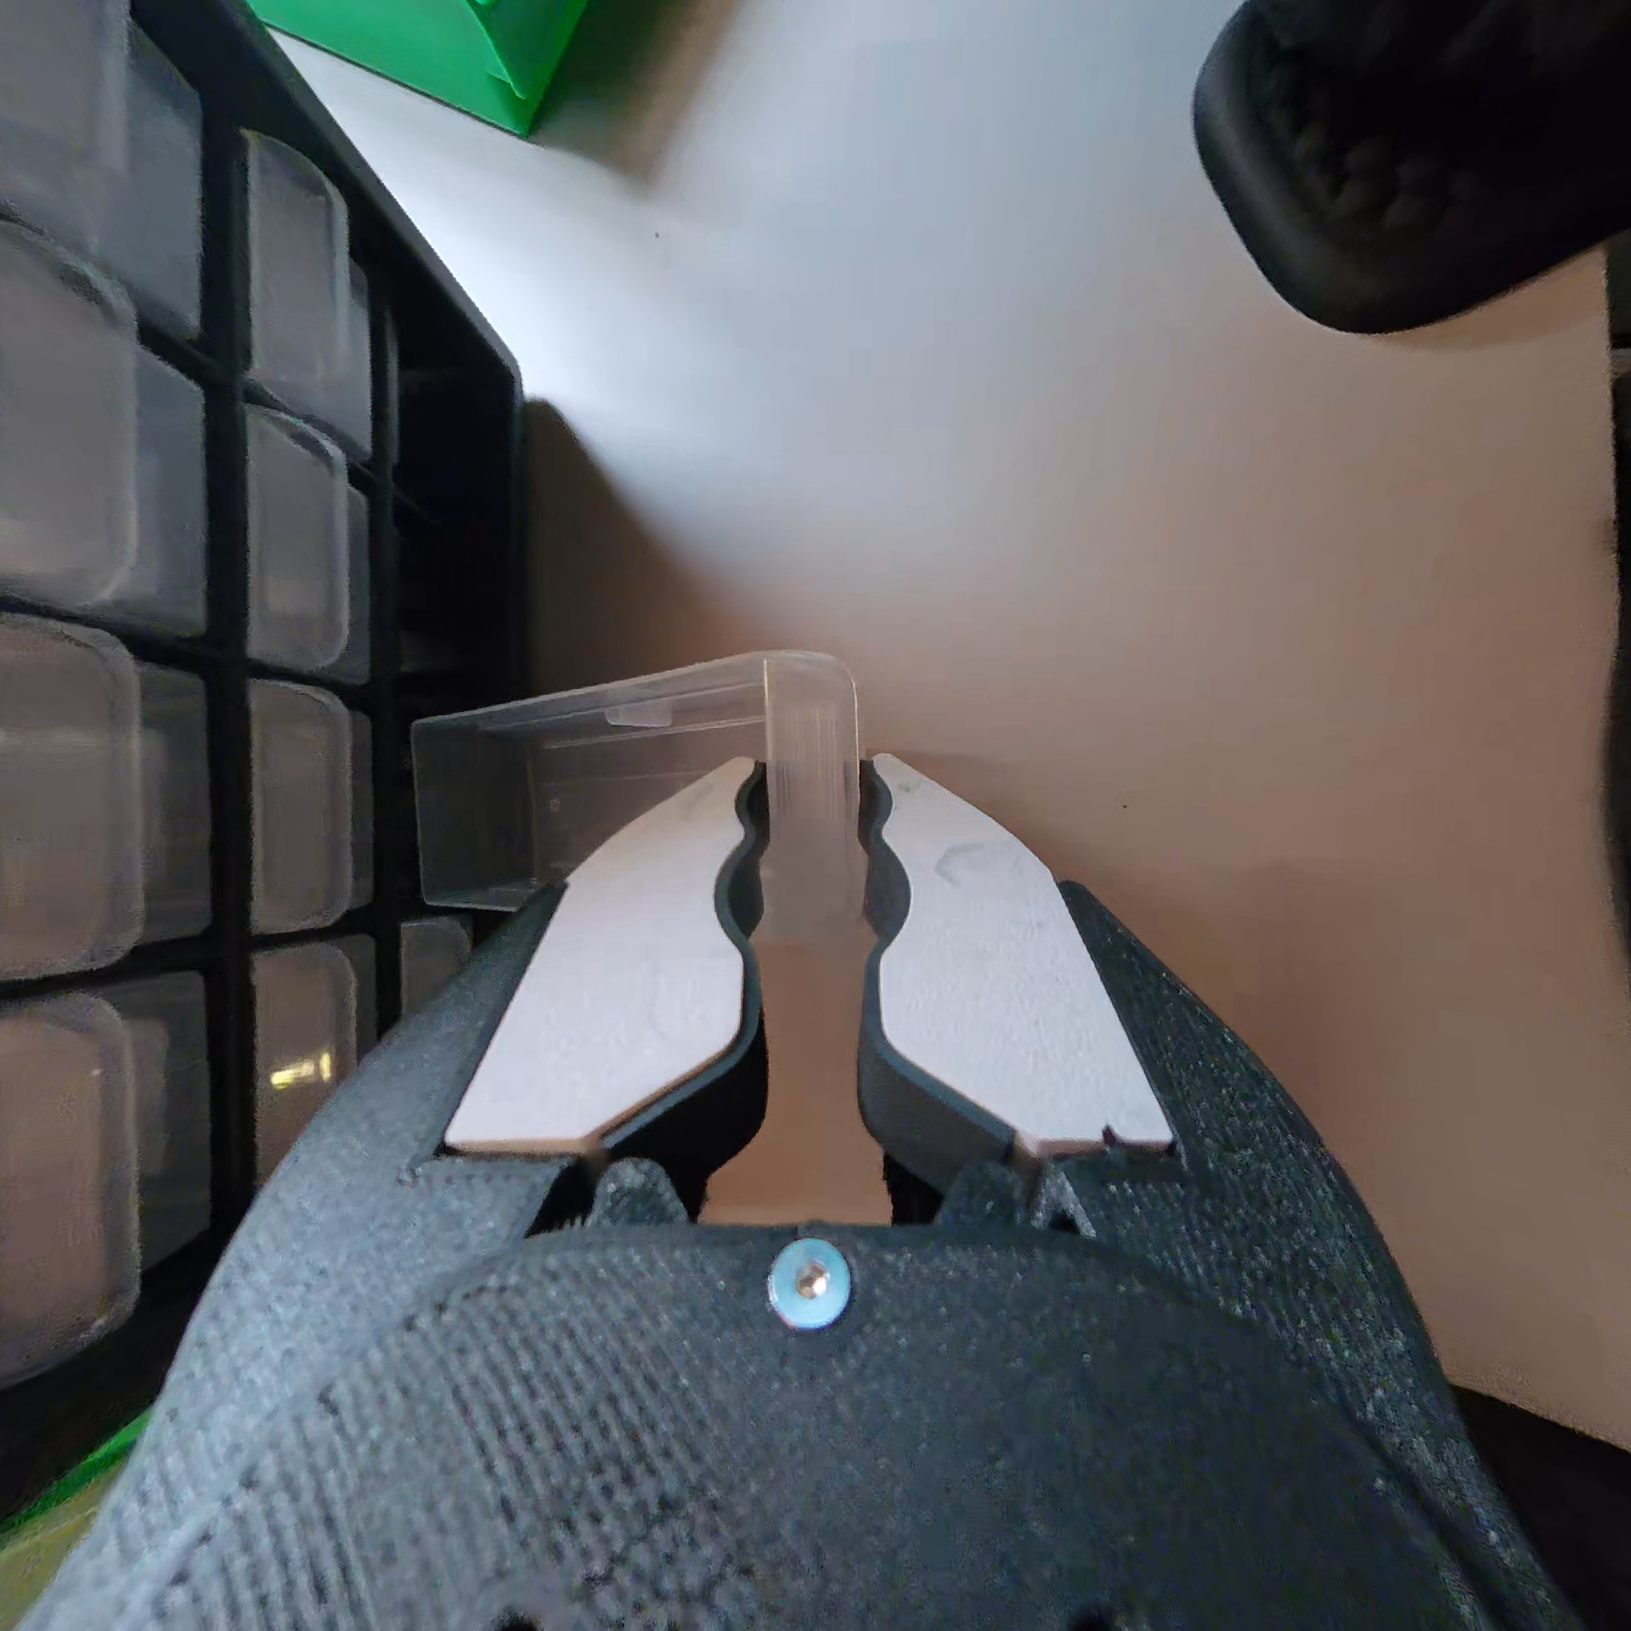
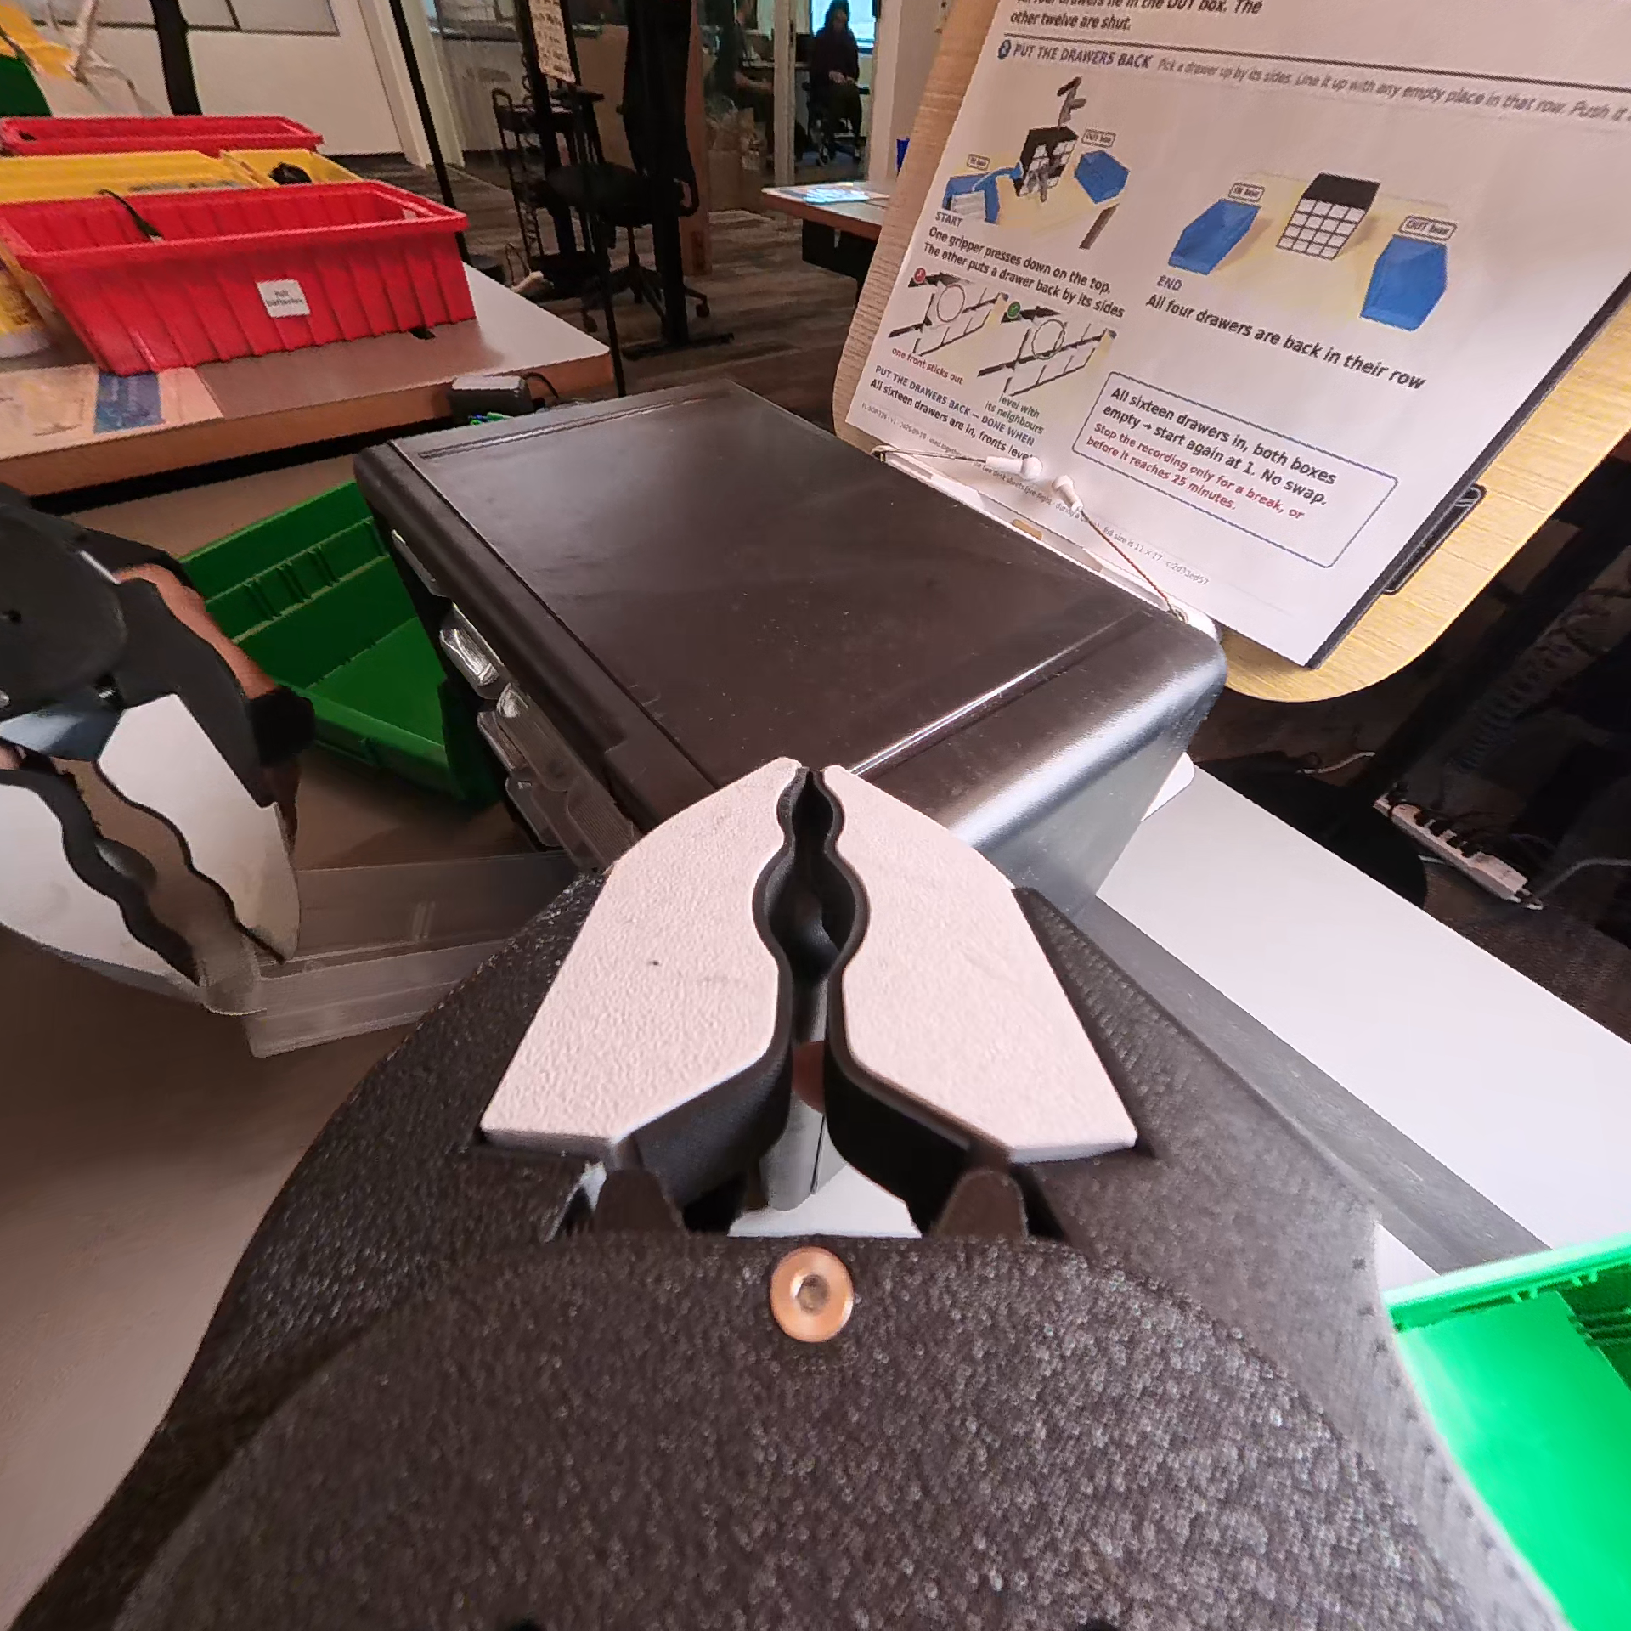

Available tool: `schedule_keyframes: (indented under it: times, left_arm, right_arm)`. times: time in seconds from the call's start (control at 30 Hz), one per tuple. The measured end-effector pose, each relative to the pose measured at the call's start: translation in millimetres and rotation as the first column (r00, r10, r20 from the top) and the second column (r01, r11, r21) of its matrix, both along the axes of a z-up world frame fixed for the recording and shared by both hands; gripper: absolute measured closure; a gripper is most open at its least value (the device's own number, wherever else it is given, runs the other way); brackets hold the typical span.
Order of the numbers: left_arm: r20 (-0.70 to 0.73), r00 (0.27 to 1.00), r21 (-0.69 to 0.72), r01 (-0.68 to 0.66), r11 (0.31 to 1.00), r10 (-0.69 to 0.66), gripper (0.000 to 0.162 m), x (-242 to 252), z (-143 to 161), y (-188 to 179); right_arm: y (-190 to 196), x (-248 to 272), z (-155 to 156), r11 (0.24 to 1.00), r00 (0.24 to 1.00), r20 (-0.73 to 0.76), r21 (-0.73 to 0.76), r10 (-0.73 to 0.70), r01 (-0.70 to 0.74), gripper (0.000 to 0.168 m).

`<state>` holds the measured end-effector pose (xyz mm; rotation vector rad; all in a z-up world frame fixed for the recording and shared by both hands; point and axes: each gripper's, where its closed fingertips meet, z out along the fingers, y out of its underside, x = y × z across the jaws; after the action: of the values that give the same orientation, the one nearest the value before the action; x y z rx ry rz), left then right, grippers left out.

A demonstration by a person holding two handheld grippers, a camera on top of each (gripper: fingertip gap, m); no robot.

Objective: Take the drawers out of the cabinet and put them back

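The black cabinet [image 1: 229, 529] holds rows of translucent drawers; its flat top shows in the right wrist view [image 2: 750, 574]. My left gripper [image 1: 812, 777] is shut on the front of a clear drawer [image 1: 600, 777]. The drawer's far end reaches the cabinet's front at the outer column, where dark slots stand open. How far in it sits I cannot tell. The right wrist view shows the same left gripper [image 2: 243, 966] on that drawer [image 2: 397, 953], low above the tan table [image 2: 132, 1236]. My right gripper [image 2: 807, 777] is shut and empty at the near edge of the cabinet top.
A green bin [image 2: 353, 635] stands beyond the cabinet and shows in the left wrist view [image 1: 441, 44]. Another green bin [image 2: 1518, 1394] is at the lower right. An instruction poster [image 2: 1236, 309] leans behind the cabinet. Red bins [image 2: 247, 265] sit on a farther table. A black rounded object [image 1: 1412, 159] hangs at the upper right.
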<state>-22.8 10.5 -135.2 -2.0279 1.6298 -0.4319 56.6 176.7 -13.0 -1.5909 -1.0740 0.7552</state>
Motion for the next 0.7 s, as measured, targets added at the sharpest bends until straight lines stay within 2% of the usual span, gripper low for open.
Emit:
schedule_keyframes:
  times: [0.2,0.4,0.53,0.67,0.7]
  left_arm:
    - [-0.102,0.994,0.139,-0.024,0.990,0.039,0.142,-1.3,-6.7,11.7]
    - [-0.088,0.996,0.200,0.012,0.980,0.006,0.142,2.6,-21.1,8.7]
    - [-0.057,0.998,0.221,0.015,0.975,-0.003,0.143,0.9,-37.1,4.6]
    - [-0.149,0.988,0.260,0.006,0.965,0.033,0.144,-18.4,-62.8,11.8]
    - [-0.131,0.991,0.258,0.001,0.966,0.034,0.144,-18.3,-65.5,13.0]
  right_arm:
    - [0.2,-0.2,0.0,1.000,1.000,-0.012,-0.012,0.011,-0.012,0.168]
    - [0.1,-0.3,0.0,1.000,1.000,-0.016,-0.014,0.016,-0.017,0.168]
    - [0.6,-0.5,-0.1,1.000,1.000,-0.020,-0.017,0.021,-0.021,0.168]
    - [0.5,-0.5,-0.1,1.000,1.000,-0.017,-0.014,0.017,-0.018,0.168]
    - [0.5,-0.6,-0.1,1.000,1.000,-0.014,-0.012,0.015,-0.016,0.168]
